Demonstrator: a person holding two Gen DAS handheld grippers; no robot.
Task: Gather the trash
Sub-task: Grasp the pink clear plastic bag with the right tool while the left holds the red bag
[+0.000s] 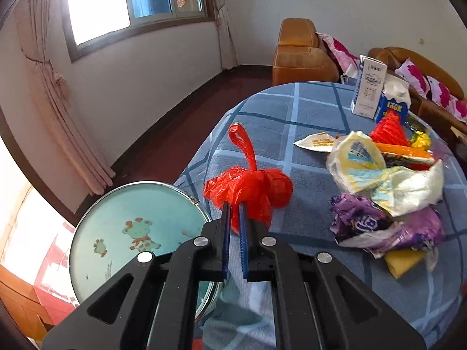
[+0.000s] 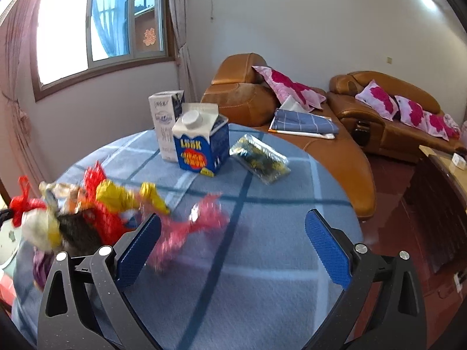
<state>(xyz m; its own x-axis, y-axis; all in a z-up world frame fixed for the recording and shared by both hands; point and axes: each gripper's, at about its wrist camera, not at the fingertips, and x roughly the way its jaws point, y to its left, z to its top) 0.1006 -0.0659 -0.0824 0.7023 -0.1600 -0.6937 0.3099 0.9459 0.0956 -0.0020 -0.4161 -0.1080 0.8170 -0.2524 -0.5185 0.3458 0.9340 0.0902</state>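
My left gripper (image 1: 235,208) is shut on a crumpled red plastic bag (image 1: 251,186), held over the near left edge of the round table with the blue checked cloth (image 1: 271,116). The bag also shows at the far left of the right wrist view (image 2: 22,204). My right gripper (image 2: 233,230) is open and empty above the table. A blurred pink-red wrapper (image 2: 192,227) lies just ahead of its left finger. A pile of wrappers (image 1: 388,180) lies on the table; it shows blurred in the right wrist view (image 2: 87,210).
A tall white carton (image 2: 166,125), a blue carton (image 2: 201,148) and a clear packet (image 2: 259,159) stand at the table's far side. A round basin with a cartoon print (image 1: 131,233) sits below the table edge at left. Orange sofas (image 2: 379,122) stand behind.
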